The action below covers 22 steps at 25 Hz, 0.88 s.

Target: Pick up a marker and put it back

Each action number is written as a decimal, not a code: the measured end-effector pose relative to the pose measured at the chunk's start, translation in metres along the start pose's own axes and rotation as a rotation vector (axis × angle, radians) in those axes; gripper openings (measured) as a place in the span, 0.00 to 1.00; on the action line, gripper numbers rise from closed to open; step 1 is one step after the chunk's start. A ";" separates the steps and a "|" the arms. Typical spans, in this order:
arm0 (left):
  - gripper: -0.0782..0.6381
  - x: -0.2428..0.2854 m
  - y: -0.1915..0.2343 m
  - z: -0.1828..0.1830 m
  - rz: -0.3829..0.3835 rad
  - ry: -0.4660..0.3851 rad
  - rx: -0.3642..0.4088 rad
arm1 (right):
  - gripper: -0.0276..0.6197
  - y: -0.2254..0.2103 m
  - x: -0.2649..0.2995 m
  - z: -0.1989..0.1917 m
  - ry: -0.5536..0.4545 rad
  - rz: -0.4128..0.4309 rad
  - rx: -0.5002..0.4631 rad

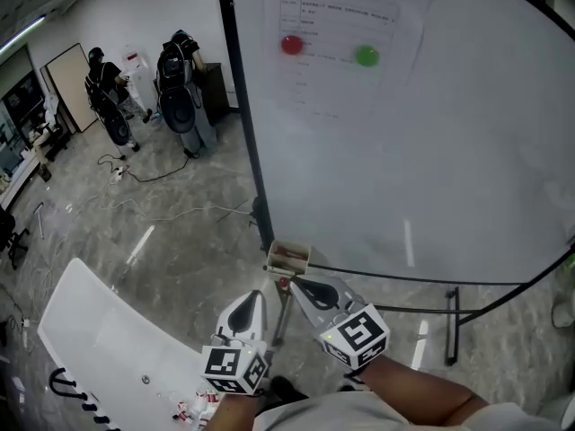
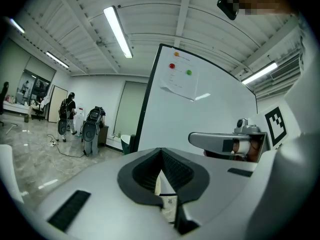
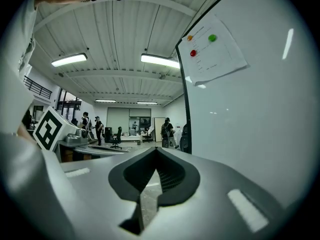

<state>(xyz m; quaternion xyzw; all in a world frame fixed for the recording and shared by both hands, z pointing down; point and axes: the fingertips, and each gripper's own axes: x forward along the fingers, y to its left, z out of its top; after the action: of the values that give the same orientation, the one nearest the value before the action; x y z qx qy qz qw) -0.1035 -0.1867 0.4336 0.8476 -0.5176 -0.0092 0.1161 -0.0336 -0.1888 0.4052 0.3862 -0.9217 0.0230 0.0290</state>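
Your left gripper [image 1: 255, 296] has its jaws together with nothing between them; the left gripper view shows the dark pads meeting at the tip. Your right gripper [image 1: 293, 285] is the same, jaws closed on nothing. You hold both low in front of you, side by side, the right one a little further forward.

Just beyond the right gripper's tip sits a small tray [image 1: 289, 257], fixed at the lower left corner of the whiteboard [image 1: 431, 151]. Reddish things lie in it (too small to say which is a marker), and neither gripper touches the tray.

High on the board a paper sheet [image 1: 346, 16] hangs under a red magnet [image 1: 292, 45] and a green magnet [image 1: 366, 57]. A white table [image 1: 99, 330] stands to your left.
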 end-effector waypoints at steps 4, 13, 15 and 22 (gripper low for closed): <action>0.12 -0.018 -0.025 -0.004 0.048 -0.010 -0.001 | 0.05 0.007 -0.029 -0.005 0.005 0.042 0.012; 0.12 -0.058 -0.094 -0.027 0.155 -0.021 -0.008 | 0.04 0.023 -0.098 -0.019 0.036 0.166 0.011; 0.12 -0.064 -0.103 -0.028 0.176 -0.029 -0.008 | 0.04 0.024 -0.107 -0.023 0.040 0.186 0.010; 0.12 -0.073 -0.111 -0.020 0.214 -0.052 -0.003 | 0.04 0.028 -0.115 -0.023 0.040 0.219 0.012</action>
<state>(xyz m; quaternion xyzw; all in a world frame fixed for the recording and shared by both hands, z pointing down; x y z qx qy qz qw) -0.0380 -0.0699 0.4231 0.7869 -0.6079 -0.0195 0.1042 0.0272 -0.0859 0.4199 0.2827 -0.9575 0.0394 0.0423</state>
